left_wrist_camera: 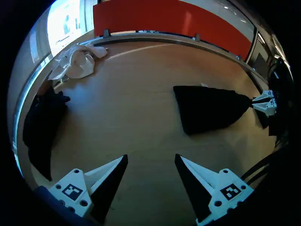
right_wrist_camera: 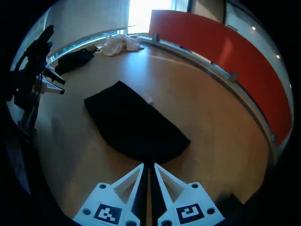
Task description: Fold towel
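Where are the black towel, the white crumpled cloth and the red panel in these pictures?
black towel point(right_wrist_camera: 131, 124), right gripper view, middle of the cloth.
white crumpled cloth point(left_wrist_camera: 77, 62), left gripper view, centre of the heap.
red panel point(left_wrist_camera: 169, 19), left gripper view, middle of its face.

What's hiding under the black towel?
The towel lies flat on the wooden table. A small white scrap sits at its edge; anything underneath is covered.

Open tabletop point(left_wrist_camera: 143, 113) around towel point(left_wrist_camera: 207, 107); white heap point(left_wrist_camera: 77, 62), perhaps cloth, at far rim.
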